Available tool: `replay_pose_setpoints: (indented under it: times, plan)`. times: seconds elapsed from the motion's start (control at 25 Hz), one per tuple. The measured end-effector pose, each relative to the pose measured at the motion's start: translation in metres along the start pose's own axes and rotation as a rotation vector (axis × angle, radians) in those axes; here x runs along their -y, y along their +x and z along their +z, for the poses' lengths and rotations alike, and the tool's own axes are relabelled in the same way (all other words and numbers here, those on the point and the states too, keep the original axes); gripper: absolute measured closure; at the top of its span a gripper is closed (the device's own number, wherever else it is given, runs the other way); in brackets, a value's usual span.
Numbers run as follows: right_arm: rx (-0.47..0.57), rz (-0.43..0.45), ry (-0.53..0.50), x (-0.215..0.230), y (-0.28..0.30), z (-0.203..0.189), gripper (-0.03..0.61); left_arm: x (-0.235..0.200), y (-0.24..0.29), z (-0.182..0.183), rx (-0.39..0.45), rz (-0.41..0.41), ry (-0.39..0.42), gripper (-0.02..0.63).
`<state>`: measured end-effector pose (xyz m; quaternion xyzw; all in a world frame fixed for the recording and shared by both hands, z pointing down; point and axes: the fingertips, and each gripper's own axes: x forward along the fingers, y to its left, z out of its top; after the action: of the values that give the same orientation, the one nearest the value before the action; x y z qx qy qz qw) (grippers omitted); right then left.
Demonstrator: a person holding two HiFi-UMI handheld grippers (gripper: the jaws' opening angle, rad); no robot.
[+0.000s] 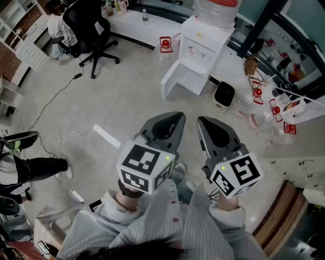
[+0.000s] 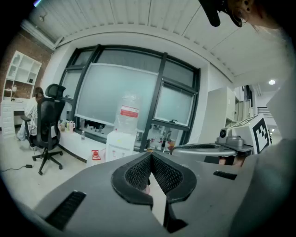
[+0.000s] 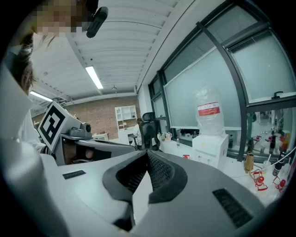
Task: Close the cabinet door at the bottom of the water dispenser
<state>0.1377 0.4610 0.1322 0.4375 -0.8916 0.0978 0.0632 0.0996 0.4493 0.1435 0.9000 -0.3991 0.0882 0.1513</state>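
The white water dispenser (image 1: 205,38) stands against the far counter with a clear bottle (image 1: 216,10) on top. Its bottom cabinet door (image 1: 171,81) hangs swung out to the left, open. My left gripper (image 1: 179,117) and right gripper (image 1: 200,120) are held side by side in front of me, well short of the dispenser, both shut with nothing between the jaws. The left gripper view shows its shut tips (image 2: 151,155) and the dispenser (image 2: 121,144) far off. In the right gripper view the tips (image 3: 147,152) are also shut, with the dispenser (image 3: 210,147) to the right.
A black office chair (image 1: 91,30) and a seated person are at the back left. A cable (image 1: 66,137) and a white strip (image 1: 106,136) lie on the floor. A small bin (image 1: 223,95) sits right of the dispenser, with red-tagged clutter (image 1: 274,109) beyond. Another person's legs (image 1: 30,165) are at the left.
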Motion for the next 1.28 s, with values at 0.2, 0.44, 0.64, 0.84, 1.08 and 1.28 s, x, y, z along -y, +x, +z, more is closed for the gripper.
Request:
replay_pose_setpoints:
  times: [0.2, 0.44, 0.64, 0.84, 1.08, 1.28]
  plan:
    - [0.009, 0.000, 0.013, 0.010, -0.012, -0.001, 0.565, 0.009, 0.010, -0.001, -0.005, 0.010, -0.001, 0.603]
    - [0.010, 0.018, 0.020, 0.019, -0.030, -0.006, 0.565, 0.025, 0.016, -0.003, 0.002, 0.030, 0.003, 0.603]
    - [0.008, 0.054, 0.014, 0.021, -0.037, -0.013, 0.565, 0.030, 0.015, -0.010, 0.007, 0.069, 0.007, 0.603]
    - [0.000, 0.083, 0.020, 0.023, -0.029, -0.014, 0.565, 0.008, 0.012, -0.007, 0.017, 0.135, -0.009, 0.603]
    - [-0.007, 0.095, 0.020, 0.034, 0.005, -0.011, 0.565, -0.031, 0.025, 0.000, 0.027, 0.164, -0.025, 0.603]
    - [-0.018, 0.092, 0.019, 0.052, 0.056, 0.000, 0.565, -0.073, 0.053, 0.017, 0.026, 0.150, -0.024, 0.603]
